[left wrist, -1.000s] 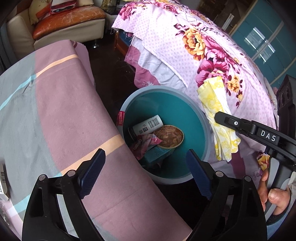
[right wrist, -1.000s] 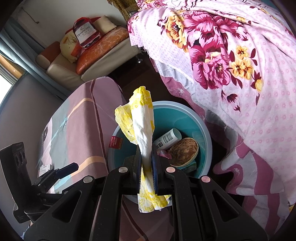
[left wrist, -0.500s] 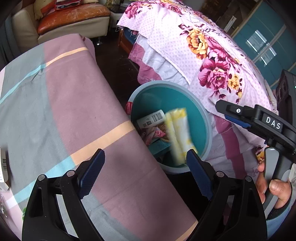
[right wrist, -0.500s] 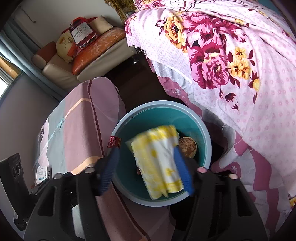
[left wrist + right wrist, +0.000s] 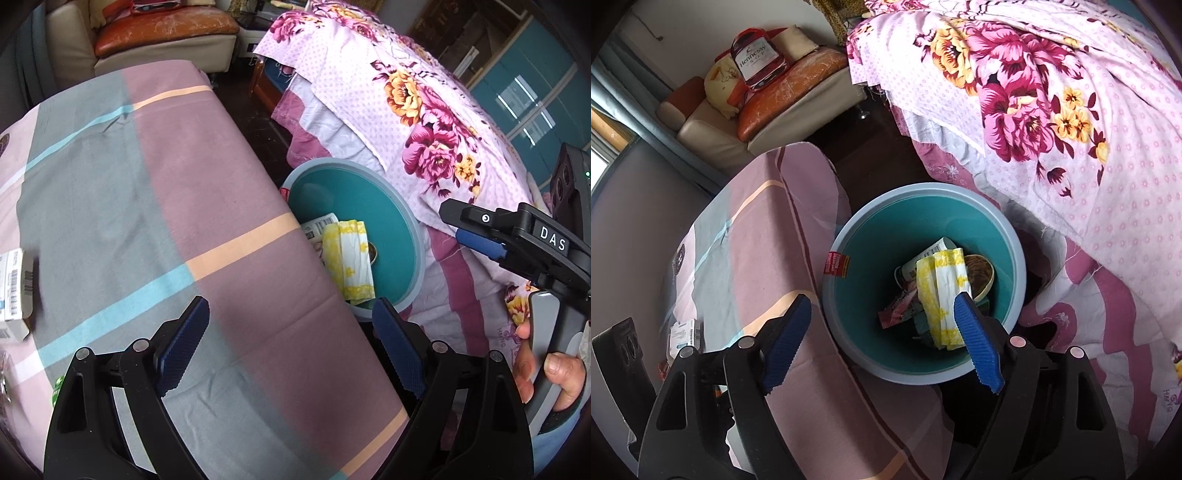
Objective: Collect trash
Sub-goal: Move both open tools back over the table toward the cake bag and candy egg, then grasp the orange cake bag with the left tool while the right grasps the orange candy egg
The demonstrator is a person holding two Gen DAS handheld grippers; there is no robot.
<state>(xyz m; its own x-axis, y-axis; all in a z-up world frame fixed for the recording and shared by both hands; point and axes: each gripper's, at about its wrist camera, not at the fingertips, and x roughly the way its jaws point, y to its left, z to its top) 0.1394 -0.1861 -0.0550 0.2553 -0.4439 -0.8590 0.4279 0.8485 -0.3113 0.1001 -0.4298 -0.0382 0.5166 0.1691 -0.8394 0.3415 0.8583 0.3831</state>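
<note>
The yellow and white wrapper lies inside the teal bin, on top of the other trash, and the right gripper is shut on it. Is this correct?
Not quite. The yellow and white wrapper does lie in the teal bin on the other trash, but the right gripper is not shut on it: its jaws are opening, with nothing between them. The right wrist view shows this.

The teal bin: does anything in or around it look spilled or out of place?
Nothing stands out. The yellow-and-white wrapper lies inside the teal bin on the other trash, and nothing has spilled over its rim.
</note>
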